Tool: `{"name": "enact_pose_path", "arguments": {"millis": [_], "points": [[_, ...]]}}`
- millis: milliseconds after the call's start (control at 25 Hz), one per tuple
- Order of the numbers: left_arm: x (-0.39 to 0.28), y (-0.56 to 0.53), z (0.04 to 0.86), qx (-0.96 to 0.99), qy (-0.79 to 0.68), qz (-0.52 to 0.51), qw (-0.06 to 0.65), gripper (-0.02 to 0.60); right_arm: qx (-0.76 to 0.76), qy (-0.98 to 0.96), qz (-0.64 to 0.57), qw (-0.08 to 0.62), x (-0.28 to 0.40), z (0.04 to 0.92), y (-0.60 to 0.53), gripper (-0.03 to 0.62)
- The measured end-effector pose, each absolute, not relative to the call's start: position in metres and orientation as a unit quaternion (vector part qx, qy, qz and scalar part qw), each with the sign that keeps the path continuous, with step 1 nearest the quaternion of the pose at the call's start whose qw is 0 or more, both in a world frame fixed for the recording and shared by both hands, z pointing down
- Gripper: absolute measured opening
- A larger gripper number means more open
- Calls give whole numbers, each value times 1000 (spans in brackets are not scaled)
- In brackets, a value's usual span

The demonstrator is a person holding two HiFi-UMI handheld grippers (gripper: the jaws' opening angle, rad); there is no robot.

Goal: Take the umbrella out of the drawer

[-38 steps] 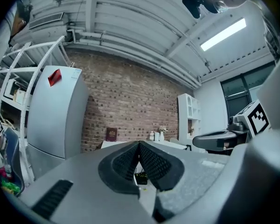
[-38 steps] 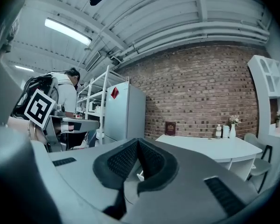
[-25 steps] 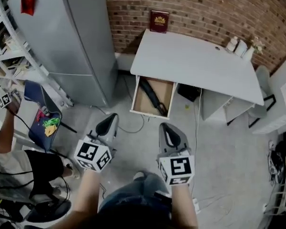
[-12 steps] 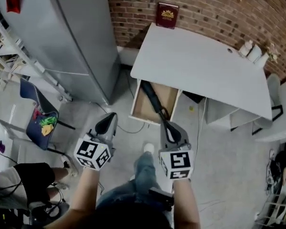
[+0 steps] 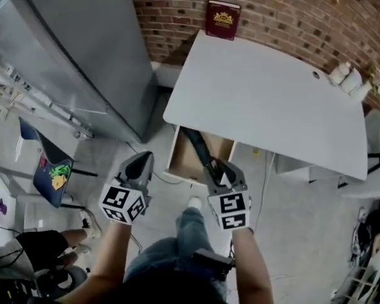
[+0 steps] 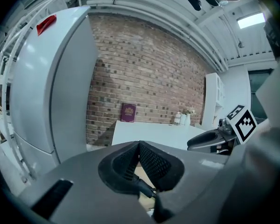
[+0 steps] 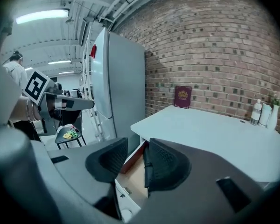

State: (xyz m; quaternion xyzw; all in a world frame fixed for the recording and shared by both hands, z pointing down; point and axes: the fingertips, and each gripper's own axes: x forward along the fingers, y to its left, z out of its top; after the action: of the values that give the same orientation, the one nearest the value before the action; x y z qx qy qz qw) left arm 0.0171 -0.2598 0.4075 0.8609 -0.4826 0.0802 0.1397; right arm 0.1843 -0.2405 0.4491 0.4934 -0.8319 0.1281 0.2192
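A black folded umbrella (image 5: pixel 198 145) lies slantwise in the open wooden drawer (image 5: pixel 182 156) under the white desk (image 5: pixel 266 100). My right gripper (image 5: pixel 218 168) hovers over the drawer's front end, above the umbrella's near end. Its jaws have just been opening and now stand apart. In the right gripper view the umbrella (image 7: pixel 146 164) and the drawer (image 7: pixel 130 178) show through the gap of the right gripper (image 7: pixel 139 146), with nothing pinched. My left gripper (image 5: pixel 142 160) hangs left of the drawer over the floor. The left gripper (image 6: pixel 139 146) is shut and empty.
A tall grey fridge (image 5: pixel 82 49) stands left of the desk against the brick wall. A dark red book (image 5: pixel 222 20) leans at the desk's back, small bottles (image 5: pixel 348 81) at its right end. A stool (image 5: pixel 54 170) with coloured items stands at the left.
Both grippers have come closer to the desk. The right gripper has moved over the drawer's front end and its jaws have parted. The left gripper stays shut.
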Motion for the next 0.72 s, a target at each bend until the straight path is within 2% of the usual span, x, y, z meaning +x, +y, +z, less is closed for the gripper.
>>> {"name": "enact_pose_path", "arguments": {"millis": [120,280,720], "points": [[27,-281,425,861,-479,96,144,-5,475,-835,143,237,184,477,-261,135],[33,-299,450,858,-477,114,152,-5,454,-834,173,263,180,523,-281,183],[27,-326,526,856,-464,135,183,-5,461,-803,216,311,169,626,-313,173]]}}
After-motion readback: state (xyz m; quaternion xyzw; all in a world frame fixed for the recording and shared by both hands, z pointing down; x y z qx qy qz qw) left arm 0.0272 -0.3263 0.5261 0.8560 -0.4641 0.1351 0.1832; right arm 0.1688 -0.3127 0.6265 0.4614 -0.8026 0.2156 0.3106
